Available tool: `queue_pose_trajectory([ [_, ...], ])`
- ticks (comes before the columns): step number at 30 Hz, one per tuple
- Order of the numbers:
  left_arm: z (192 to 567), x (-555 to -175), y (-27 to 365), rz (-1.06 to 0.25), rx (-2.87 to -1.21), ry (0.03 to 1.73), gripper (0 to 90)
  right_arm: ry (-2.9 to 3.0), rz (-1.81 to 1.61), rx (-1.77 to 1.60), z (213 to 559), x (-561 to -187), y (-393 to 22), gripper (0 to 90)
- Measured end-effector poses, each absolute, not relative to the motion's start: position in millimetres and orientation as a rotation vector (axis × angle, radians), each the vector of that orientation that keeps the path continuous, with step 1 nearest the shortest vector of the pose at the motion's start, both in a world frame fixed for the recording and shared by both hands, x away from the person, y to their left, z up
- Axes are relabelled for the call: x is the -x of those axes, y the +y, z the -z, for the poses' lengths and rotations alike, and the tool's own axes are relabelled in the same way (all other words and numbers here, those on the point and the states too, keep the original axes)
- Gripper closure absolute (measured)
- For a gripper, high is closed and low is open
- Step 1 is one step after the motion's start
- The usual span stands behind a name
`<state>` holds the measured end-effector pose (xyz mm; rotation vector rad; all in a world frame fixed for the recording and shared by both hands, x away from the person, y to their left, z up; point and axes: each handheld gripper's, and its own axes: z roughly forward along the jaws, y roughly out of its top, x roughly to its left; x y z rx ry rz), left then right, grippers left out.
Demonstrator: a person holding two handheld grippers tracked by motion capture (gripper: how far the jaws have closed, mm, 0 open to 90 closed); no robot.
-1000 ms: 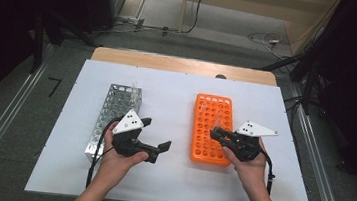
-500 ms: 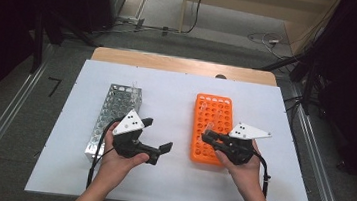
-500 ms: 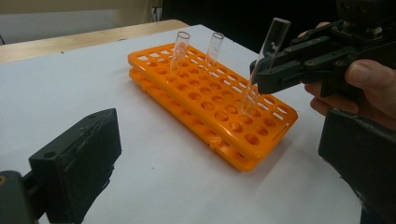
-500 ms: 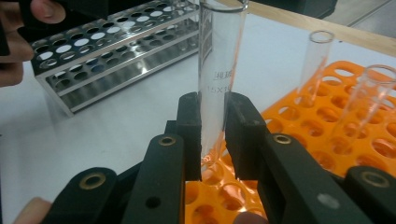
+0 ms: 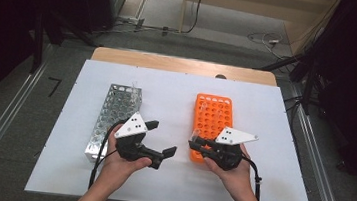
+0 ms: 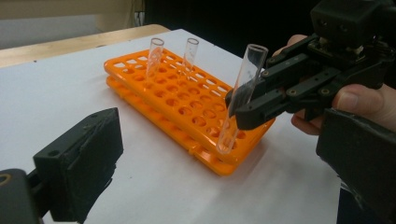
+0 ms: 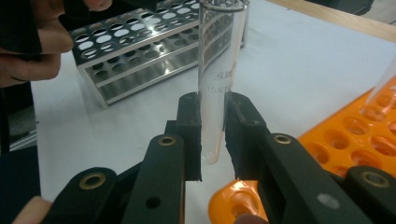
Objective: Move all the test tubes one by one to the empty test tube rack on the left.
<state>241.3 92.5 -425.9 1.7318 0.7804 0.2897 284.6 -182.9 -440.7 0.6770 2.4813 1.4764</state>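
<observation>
My right gripper (image 7: 212,128) is shut on a clear glass test tube (image 7: 219,56), gripping its lower part and holding it nearly upright. In the left gripper view the right gripper (image 6: 238,105) holds that tube (image 6: 243,88) over the near corner of the orange rack (image 6: 187,112). Two more tubes (image 6: 154,56) stand at the rack's far end. From above, the right gripper (image 5: 194,145) is at the near left corner of the orange rack (image 5: 213,119). My left gripper (image 5: 161,138) is open with nothing between its jaws, between the two racks.
A metal tube rack (image 5: 115,111) lies on the left of the white tabletop (image 5: 265,119), with one tube at its far end. The same metal rack (image 7: 140,56) lies beyond the held tube in the right gripper view. A wooden strip (image 5: 180,64) borders the far edge.
My right gripper has carried the tube leftward, from over the orange rack's near end to its near left corner. The left gripper has stayed where it was.
</observation>
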Motion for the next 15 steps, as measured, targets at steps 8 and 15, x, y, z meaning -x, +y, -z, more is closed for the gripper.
queue_pose_trajectory([
  [8,423,-237,88,-0.293,-1.720,0.759,8.1,2.525,-1.471,-0.625,444,-278,-170,74.3],
  [15,422,-234,81,-0.309,-1.743,0.750,29.3,2.560,-1.465,-0.593,446,-272,-160,74.3],
])
